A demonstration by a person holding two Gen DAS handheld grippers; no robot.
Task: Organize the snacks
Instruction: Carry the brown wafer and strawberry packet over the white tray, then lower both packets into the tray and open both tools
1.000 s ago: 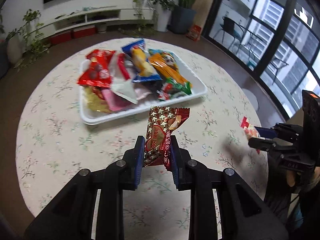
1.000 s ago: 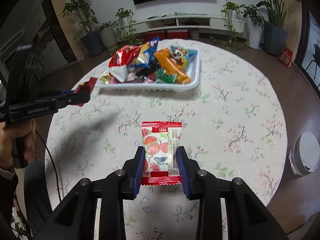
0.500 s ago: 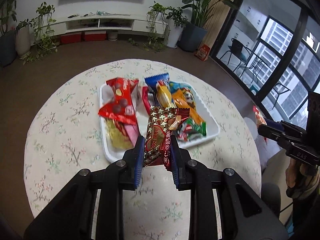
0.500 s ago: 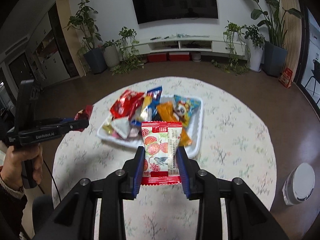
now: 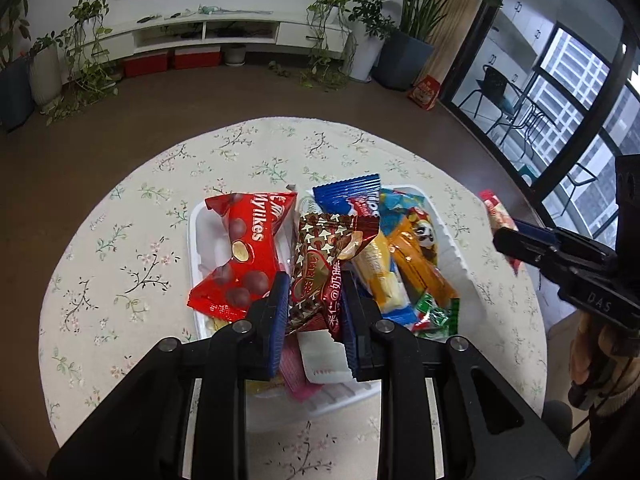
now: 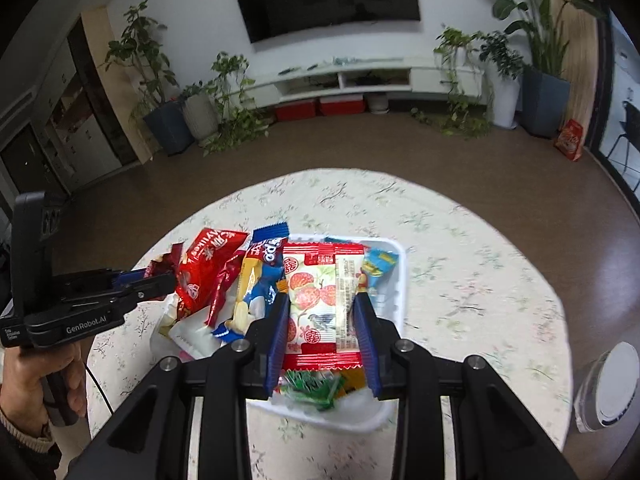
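My left gripper (image 5: pixel 314 292) is shut on a brown and gold star-printed snack pack (image 5: pixel 324 264), held over the white tray (image 5: pixel 196 236) of snacks. In the right wrist view that same gripper (image 6: pixel 160 280) comes in from the left with the pack's end showing. My right gripper (image 6: pixel 322 316) is shut on a white and red strawberry-printed pack (image 6: pixel 320 296), above the tray (image 6: pixel 402 280). From the left wrist view the right gripper (image 5: pixel 500 236) sits at the tray's right side. A red Mylikes bag (image 5: pixel 244 256) and a blue pack (image 5: pixel 352 200) lie in the tray.
The tray sits on a round table with a floral cloth (image 5: pixel 132 264). A person's hand (image 6: pixel 44 376) grips the left tool's handle. A white round bin (image 6: pixel 612 384) stands on the floor to the right. Plants and a low TV shelf (image 6: pixel 360 76) line the far wall.
Both grippers have travelled from the near side of the table to above the tray, each still holding its pack. The tray now fills the middle of both views.
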